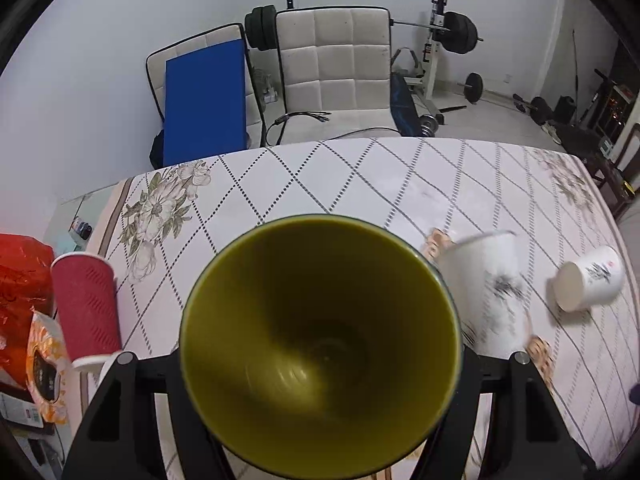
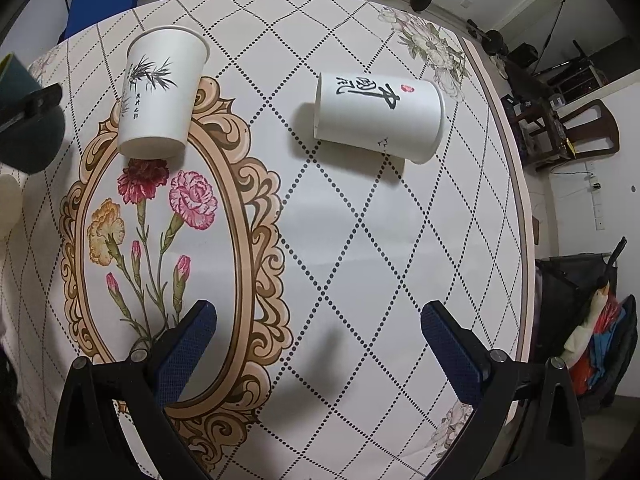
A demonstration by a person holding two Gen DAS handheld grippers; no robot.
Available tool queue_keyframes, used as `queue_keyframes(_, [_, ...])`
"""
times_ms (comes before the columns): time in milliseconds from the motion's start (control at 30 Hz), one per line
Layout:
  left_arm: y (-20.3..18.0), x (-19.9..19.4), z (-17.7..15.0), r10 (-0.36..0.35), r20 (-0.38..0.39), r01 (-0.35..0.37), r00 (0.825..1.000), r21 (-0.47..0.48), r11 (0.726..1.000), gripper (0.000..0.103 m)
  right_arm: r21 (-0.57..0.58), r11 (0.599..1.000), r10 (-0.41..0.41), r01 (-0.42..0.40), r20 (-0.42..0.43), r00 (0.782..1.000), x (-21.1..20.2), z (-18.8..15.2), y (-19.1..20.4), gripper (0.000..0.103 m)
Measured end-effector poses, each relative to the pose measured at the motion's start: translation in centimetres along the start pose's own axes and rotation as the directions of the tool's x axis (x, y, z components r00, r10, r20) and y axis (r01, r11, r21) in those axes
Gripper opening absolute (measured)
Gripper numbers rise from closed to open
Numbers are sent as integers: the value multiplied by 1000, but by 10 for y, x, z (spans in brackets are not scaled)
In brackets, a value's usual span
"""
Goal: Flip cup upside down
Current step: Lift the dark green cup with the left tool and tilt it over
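My left gripper [image 1: 320, 396] is shut on a dark cup with an olive-green inside [image 1: 320, 344]; its mouth faces the camera and fills the lower middle of the left wrist view. That cup's dark outside shows at the left edge of the right wrist view [image 2: 24, 120]. My right gripper [image 2: 320, 344] is open and empty above the tablecloth. A white paper cup with a bamboo print [image 2: 158, 92] stands upright at the far left. A white paper cup with black calligraphy [image 2: 378, 114] lies on its side at the far right.
A red ribbed paper cup [image 1: 86, 308] stands upside down at the table's left, beside red and orange snack bags [image 1: 24, 292]. Both white cups also show right of the green cup [image 1: 486, 280] [image 1: 586, 280]. Padded chairs [image 1: 334, 72] stand behind the round table [image 2: 340, 240].
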State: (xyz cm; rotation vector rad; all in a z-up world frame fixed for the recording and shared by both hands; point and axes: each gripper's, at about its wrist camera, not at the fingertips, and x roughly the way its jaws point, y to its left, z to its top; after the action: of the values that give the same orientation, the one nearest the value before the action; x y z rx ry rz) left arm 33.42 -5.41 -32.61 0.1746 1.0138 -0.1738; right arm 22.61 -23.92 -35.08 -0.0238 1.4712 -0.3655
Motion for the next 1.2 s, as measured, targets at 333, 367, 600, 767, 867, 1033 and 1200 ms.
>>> queue_keyframes(333, [-24,-66,-51,-27,-102,33,994,62,998,67,17,997,76,-76,4,997,-6,-37,-17,103])
queue_keyframes(367, [-26,-73,-58,-29,-114,36,993,68,997,67,16,997,77,-77,4,997,-6,-41,-19,103])
queue_keyframes(600, [-48,-109,-111,-48,-225,66,973,74,995,67,14,994,107,-107,6,994,-11,-85,-43,103])
queue_keyframes(767, [-68,-116,-160,-72,-385,106,920,68,992,68,6,994,111,-111,1,994,-9,-120,-63,103])
queue_keyframes(867, [-86,-108,-183,-85,-485,141,870,80,987,68,4,993,115,-115,-10,993,-5,-137,-74,103])
queue_keyframes(1033, [-104,-82,-193,-102,-568,152,817,41,988,68,12,993,120,-120,-25,992,-2,-154,-92,103])
queue_keyframes(1200, [-115,-58,-177,-86,-582,135,809,41,990,67,26,993,117,-116,-13,993,-7,-155,-107,103])
